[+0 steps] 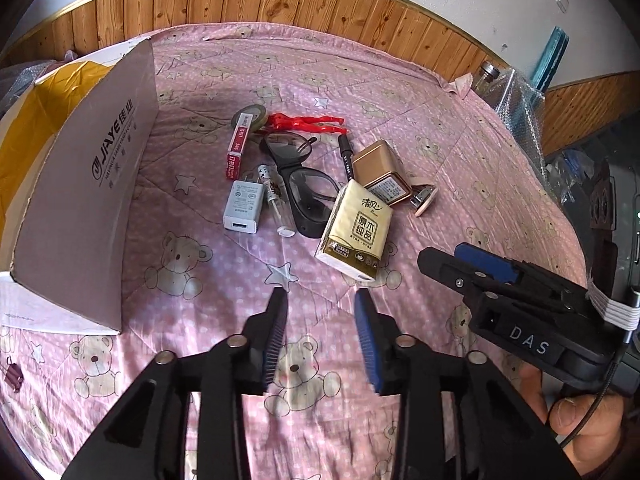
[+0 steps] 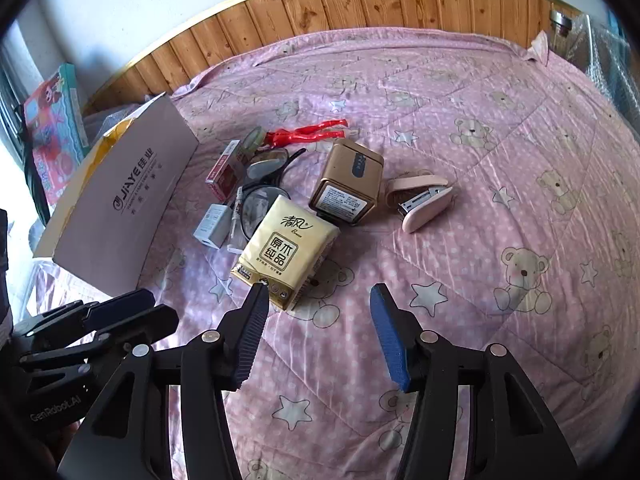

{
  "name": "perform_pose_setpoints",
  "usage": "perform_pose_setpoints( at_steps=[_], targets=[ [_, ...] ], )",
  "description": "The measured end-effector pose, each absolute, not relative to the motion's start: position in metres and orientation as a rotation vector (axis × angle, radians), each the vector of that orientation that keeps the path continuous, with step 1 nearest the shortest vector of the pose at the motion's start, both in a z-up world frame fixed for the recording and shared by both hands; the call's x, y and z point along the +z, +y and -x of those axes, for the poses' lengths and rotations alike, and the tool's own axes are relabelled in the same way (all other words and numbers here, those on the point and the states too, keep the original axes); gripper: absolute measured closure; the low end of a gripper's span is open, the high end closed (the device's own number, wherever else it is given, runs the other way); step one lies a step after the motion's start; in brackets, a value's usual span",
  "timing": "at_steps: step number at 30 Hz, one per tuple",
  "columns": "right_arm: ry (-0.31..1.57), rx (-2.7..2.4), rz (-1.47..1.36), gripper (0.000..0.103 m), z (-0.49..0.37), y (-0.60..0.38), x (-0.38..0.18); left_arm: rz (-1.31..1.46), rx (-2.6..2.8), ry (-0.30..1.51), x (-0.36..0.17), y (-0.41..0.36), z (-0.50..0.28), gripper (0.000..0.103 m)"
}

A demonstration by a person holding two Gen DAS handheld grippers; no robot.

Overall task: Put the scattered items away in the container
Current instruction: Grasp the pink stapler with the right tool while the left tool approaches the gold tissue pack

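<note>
Both grippers empty, jaws apart: left gripper (image 1: 321,300) and right gripper (image 2: 316,300) hover low over the near part of the bed (image 2: 460,92), nothing gripped. Items sit in one heap mid-bed, none in the box yet as far as can be seen. The cardboard box (image 1: 84,208) stands at the bed's left edge, flap up toward the heap, inside mostly hidden.

Heap: tissue pack (image 2: 285,249) nearest, leaning on the gold tin (image 2: 347,184); pink stapler (image 2: 424,199) just right of the tin; glasses (image 1: 298,178), white charger (image 1: 242,206), small clear vial (image 1: 276,196), red packet (image 1: 239,148), black pen (image 1: 346,156), red clip (image 1: 306,123) and tape roll (image 1: 251,115) behind.

Step, judged: first pick, approach stage. The right gripper's left finger is right at the tissue pack's near corner, so that looks like the target. Next move needs the jaws astride the pack's short side, a gentle squeeze since it is soft, then lift and carry left over the flap.
</note>
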State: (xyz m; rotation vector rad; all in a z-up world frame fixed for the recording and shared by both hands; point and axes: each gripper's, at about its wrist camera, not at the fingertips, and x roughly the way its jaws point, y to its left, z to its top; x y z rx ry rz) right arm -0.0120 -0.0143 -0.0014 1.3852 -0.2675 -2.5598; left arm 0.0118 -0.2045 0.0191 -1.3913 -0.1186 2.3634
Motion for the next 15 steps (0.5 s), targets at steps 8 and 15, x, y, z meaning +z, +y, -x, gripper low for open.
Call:
perform_pose_setpoints(
  at_steps=[8, 15],
  targets=[
    [-0.433, -2.561, -1.433, 0.046, 0.040, 0.025, -0.009, 1.367, 2.293, -0.150, 0.013, -0.180, 0.013, 0.046],
    [-0.481, -2.583, -1.483, 0.046, 0.075, 0.054, -0.019, 1.381, 2.258, -0.101, -0.005, -0.152, 0.039, 0.042]
  ],
)
